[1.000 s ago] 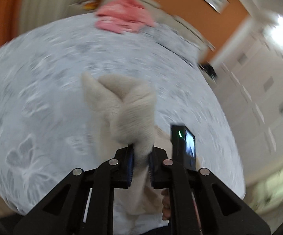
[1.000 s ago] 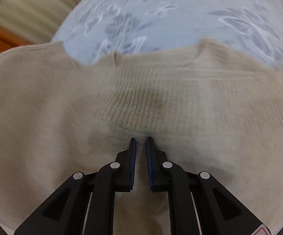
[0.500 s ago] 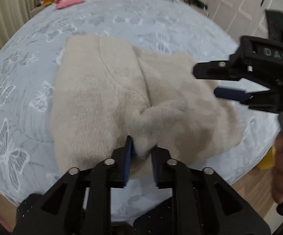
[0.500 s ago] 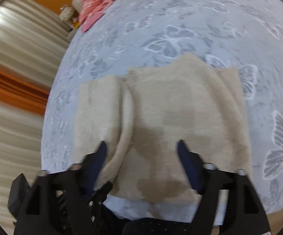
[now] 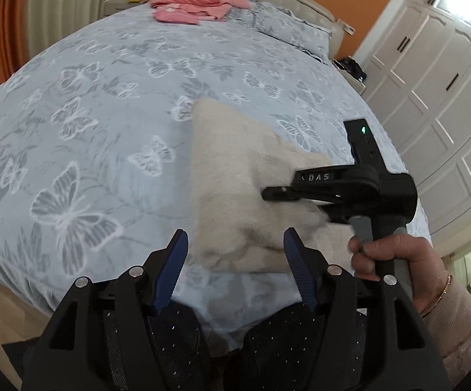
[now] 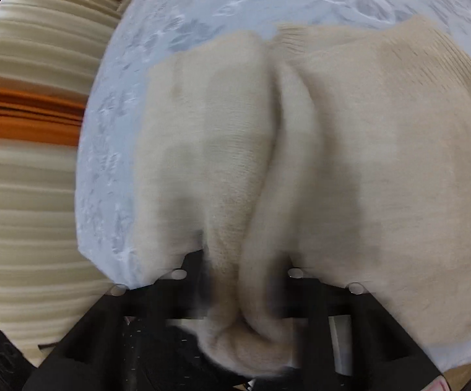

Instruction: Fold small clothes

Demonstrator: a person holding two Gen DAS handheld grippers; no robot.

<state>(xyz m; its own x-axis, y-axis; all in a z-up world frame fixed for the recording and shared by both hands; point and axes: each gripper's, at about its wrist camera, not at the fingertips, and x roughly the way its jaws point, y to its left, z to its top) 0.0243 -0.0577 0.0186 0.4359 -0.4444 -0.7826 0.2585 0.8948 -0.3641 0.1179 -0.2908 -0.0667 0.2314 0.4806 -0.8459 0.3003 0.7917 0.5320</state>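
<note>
- Lettering "DAS" in white marks the right hand-held gripper (image 5: 269,193) body; no other writing is legible
- Beige knit sweater (image 5: 235,176) lies near the bed (image 5: 105,97) front edge; right jaws have just been closing, pinching a sweater fold
- Left hand-held gripper (image 5: 235,254) has just been opening; jaws wide, nothing gripped

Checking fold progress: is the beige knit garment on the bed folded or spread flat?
Partly folded: the beige knit garment lies doubled over itself, and the right gripper pinches a bunched fold.
</note>
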